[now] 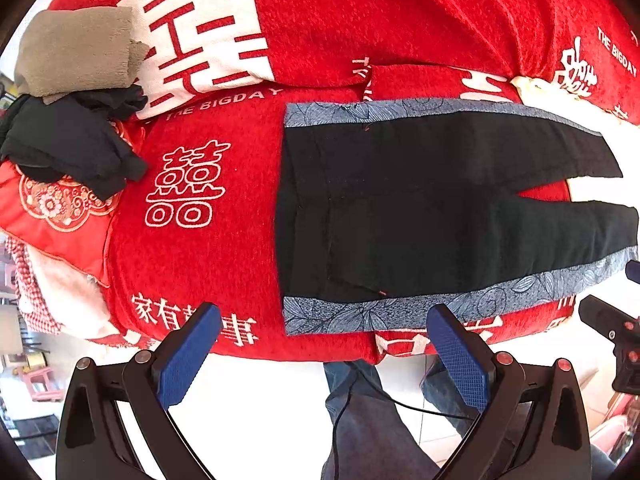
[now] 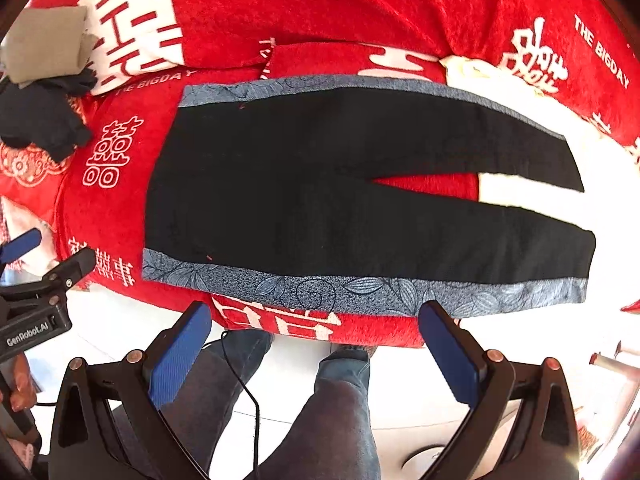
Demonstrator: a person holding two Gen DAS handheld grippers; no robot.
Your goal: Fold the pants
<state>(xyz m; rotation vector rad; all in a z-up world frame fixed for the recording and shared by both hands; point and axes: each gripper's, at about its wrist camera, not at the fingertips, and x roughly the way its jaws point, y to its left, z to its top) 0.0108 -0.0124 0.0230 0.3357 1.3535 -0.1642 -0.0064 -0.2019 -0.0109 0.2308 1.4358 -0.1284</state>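
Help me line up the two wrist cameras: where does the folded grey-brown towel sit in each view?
Left wrist: the grey-brown towel is upper left, lying on a dark garment pile.
Right wrist: the towel is at the far upper-left edge, looking smaller, above the same pile.
Shared landmark: the black pants laid flat to its right in both.

Bright daylight; floor overexposed; edges fisheye-warped, perhaps soft.

Red blanket (image 1: 248, 216) ahead of the tool carries white "THE BIGDAY" lettering and double-happiness characters. In the right wrist view, the left tool (image 2: 48, 264) has a "GenRobot.AI" label.
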